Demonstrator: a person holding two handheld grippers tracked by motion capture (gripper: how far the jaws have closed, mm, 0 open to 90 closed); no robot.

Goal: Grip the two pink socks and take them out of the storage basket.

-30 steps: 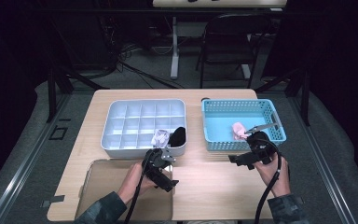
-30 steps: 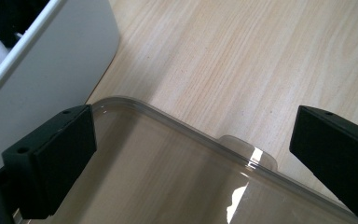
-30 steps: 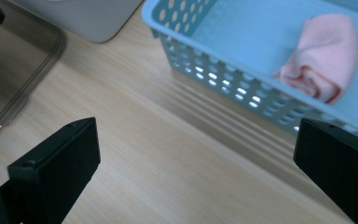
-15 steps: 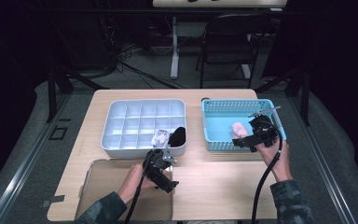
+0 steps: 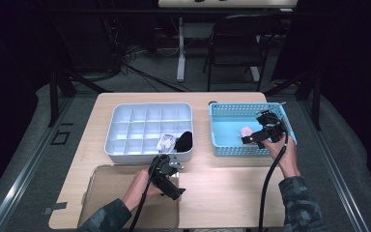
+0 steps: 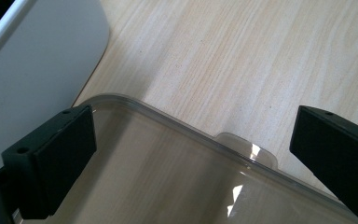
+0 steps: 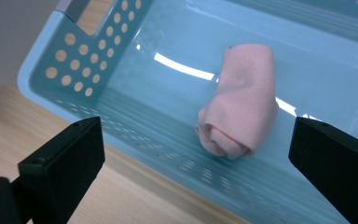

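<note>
One soft pink rolled cloth (image 7: 240, 116) — fabric, folded over itself into a stubby roll — lies on the glossy floor of the light-blue perforated plastic basket (image 7: 70, 60), apart from the walls. Right hand-held gripper (image 7: 196, 177) hovers at the basket's near rim, jaws spread wide, the roll between them but untouched. In the high view the same right hand-held gripper (image 5: 263, 133) sits over the basket (image 5: 222, 145) with the pink roll (image 5: 246, 131) just beside it.

Left hand-held gripper (image 6: 191, 168) also spread, holding nothing, poised over the rounded corner of the clear, smooth plastic lid (image 6: 158, 177) that lies flat on the bench; a small tab sticks out from its edge. In the high view this left hand-held gripper (image 5: 166, 176) hangs at the lid's (image 5: 111, 188) far right corner, just in front of the white rectangular plastic compartment tray (image 5: 125, 130). Tray is a grid of small square cells; two near-row cells are filled — one crumpled whitish bundle (image 5: 165, 143), one black bundle (image 5: 184, 140), side by side.

Bench (image 5: 222, 193) is pale wood-grain laminate, matte. Grey carpeted floor around it, dark room, cables on the floor behind, one black folding chair (image 5: 236, 43) and a second table's leg beyond.

Counts: two grippers, one basket, one tray, one lid, three cloth bundles.
</note>
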